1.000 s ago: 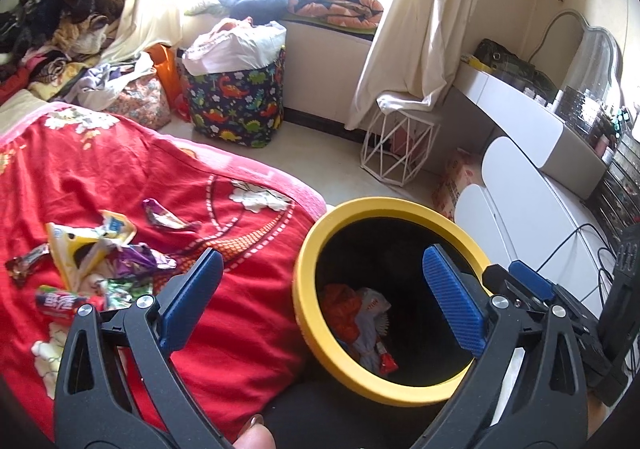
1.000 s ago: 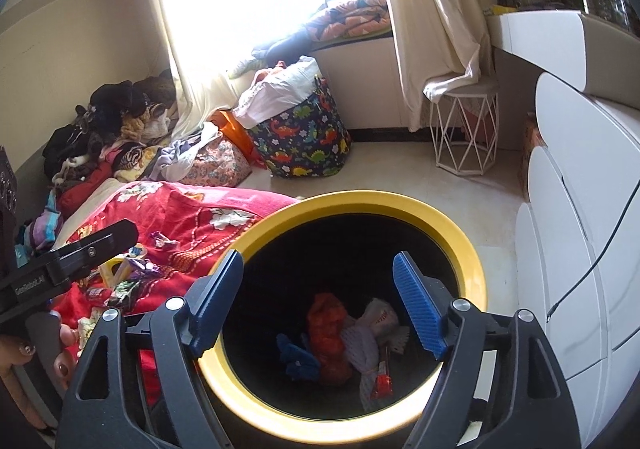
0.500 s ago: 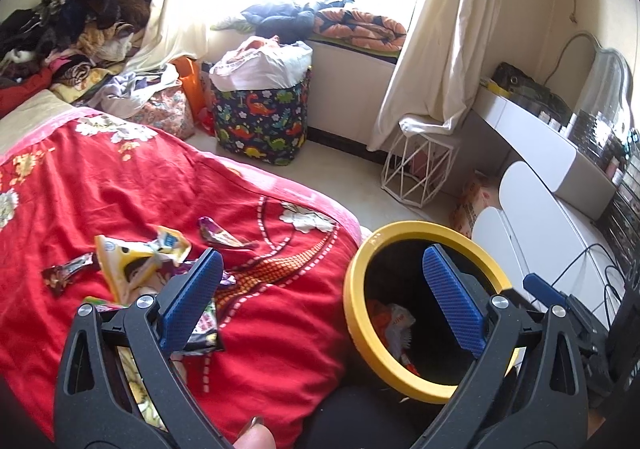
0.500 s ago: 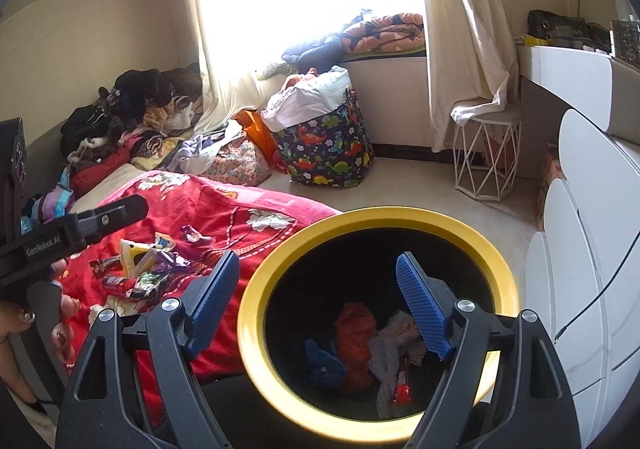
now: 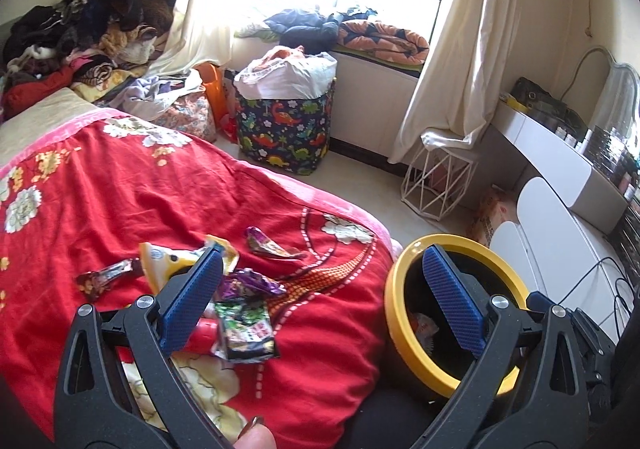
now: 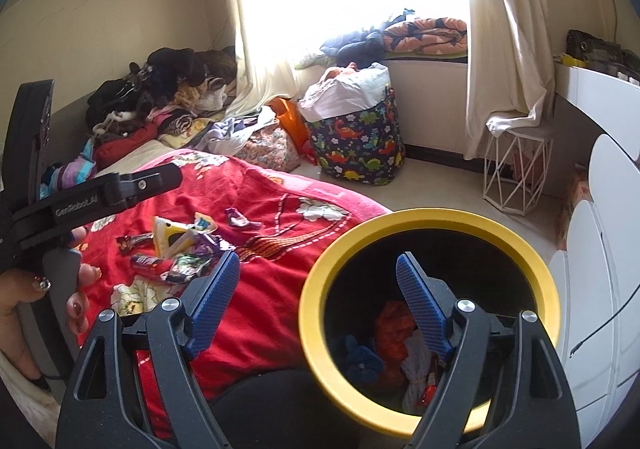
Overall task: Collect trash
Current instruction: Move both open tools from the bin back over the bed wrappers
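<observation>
Red blanket (image 5: 120, 209) holds wrappers (image 5: 244, 321) just beyond open left tool (image 5: 320, 289).

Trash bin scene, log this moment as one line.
left hand-held gripper: open, empty | right hand-held gripper: open, empty | wrappers: loose on red blanket | yellow-rimmed bin: trash inside

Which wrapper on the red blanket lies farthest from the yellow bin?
The dark brown wrapper. It lies alone at the left edge of the litter, left of the yellow packet; the purple wrapper and green wrapper lie nearer the bin.
</observation>
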Available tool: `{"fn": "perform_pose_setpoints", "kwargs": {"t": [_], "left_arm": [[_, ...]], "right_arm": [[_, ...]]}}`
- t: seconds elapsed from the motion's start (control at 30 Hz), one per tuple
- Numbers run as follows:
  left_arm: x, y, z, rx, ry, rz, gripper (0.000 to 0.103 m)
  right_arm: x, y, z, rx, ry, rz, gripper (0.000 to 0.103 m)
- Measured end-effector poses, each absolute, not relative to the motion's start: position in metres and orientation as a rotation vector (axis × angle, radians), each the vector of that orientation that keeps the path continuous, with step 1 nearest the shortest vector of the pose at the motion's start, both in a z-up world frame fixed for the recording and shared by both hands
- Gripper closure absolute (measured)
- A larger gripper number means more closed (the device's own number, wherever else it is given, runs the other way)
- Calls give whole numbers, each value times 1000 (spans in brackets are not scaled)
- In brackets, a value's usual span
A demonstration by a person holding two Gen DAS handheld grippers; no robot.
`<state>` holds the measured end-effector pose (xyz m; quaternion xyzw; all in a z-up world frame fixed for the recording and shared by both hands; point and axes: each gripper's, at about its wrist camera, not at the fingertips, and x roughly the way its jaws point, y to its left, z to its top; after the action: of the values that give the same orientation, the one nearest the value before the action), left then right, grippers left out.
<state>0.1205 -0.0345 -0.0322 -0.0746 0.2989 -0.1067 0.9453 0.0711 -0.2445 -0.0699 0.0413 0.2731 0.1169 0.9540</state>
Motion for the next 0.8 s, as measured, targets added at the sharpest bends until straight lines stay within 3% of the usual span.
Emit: {"fn": "perform_pose_setpoints", "kwargs": {"t": [0.8], "left_arm": [[130, 48, -34, -225, 596, -66, 11]], "right_arm": [[76, -177, -70, -18, 579, 361, 25]]}}
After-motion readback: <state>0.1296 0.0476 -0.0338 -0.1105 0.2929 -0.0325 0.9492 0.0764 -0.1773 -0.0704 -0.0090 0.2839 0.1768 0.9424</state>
